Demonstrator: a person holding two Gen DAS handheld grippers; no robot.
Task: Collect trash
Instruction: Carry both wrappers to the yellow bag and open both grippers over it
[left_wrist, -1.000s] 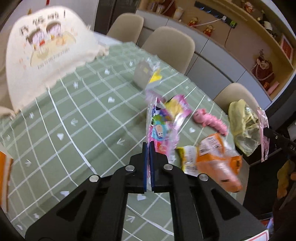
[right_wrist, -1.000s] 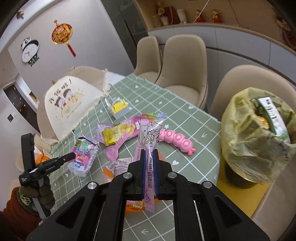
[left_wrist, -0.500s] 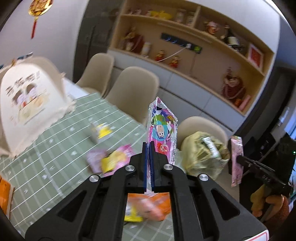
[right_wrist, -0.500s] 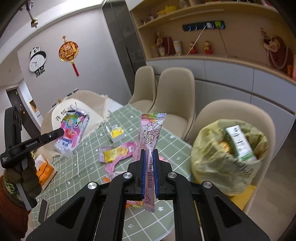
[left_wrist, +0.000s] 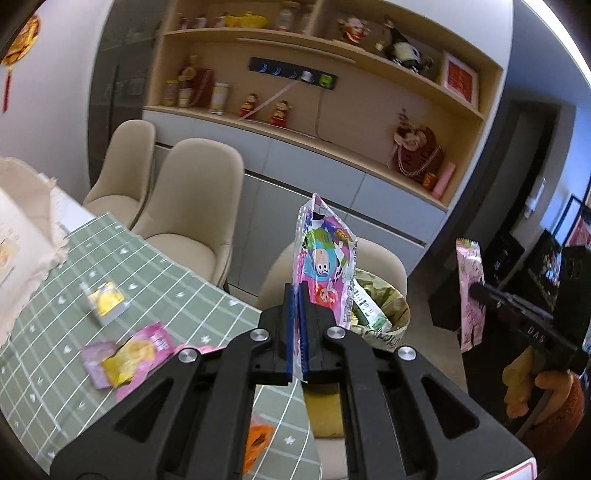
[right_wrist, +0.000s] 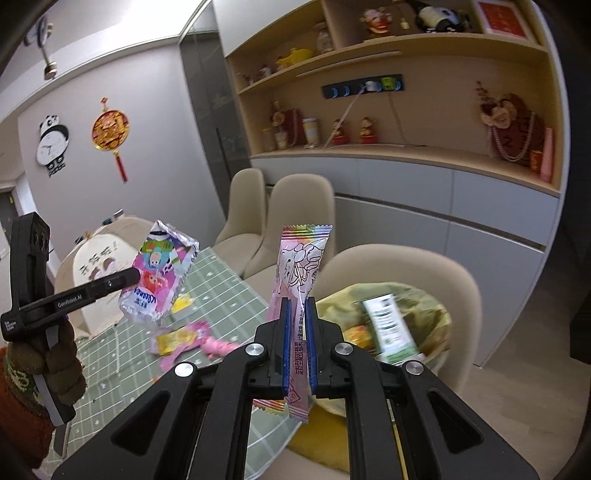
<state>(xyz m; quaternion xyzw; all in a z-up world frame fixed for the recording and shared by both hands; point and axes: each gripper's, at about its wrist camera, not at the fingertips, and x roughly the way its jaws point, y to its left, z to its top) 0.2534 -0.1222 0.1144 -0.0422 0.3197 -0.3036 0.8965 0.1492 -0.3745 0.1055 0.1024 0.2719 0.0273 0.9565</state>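
Presently, landmark: the yellow-green plastic trash bag, mouth open, sitting on a beige padded chair at the end of the surface. Bag holds a white-and-green carton and some orange wrapping.

Green checked tablecloth surface extends to the left of the bag. On it, well apart from the bag: a small clear packet with yellow contents; nearer the bag, a pink-and-yellow crumpled wrapper lying flat. An orange wrapper lies at the near edge of the surface, partly hidden by the gripper body.

Left gripper: jaws clamped on the lower part of a multicoloured cartoon-print snack bag, held upright in the air, in front of the trash bag in the left wrist view. Right wrist view shows the same snack bag left of the trash bag, above the surface.

Right gripper: jaws closed on a long pink foil candy wrapper with line drawings, upright, its lower end hanging below the jaws; just left of the trash bag, not touching it.
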